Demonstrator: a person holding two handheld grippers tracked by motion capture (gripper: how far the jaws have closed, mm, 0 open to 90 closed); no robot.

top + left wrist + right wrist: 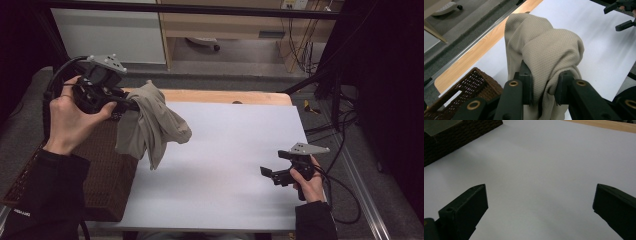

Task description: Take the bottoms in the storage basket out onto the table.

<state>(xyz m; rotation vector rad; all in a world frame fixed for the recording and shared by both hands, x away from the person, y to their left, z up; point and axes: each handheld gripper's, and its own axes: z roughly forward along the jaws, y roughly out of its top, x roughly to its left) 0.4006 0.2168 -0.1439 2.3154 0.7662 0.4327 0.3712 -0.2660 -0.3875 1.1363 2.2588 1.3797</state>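
A beige knit garment [150, 125] hangs in the air over the left edge of the white table top [230, 150], bunched and drooping. My left gripper [131, 104] is shut on the garment's upper fold, held high above the wicker basket [107, 170]. In the left gripper view the cloth [544, 50] is pinched between the two black jaws and spills over them. My right gripper [268, 173] rests low near the table's right front, open, with nothing between its jaws; in the right gripper view its fingertips [477, 197] stand wide apart over bare white surface.
The brown wicker basket [454, 137] stands at the table's left side, partly off its edge. A wooden strip [225, 96] runs along the table's far edge. Cables [340, 135] trail on the floor at the right. Cabinets stand beyond the table.
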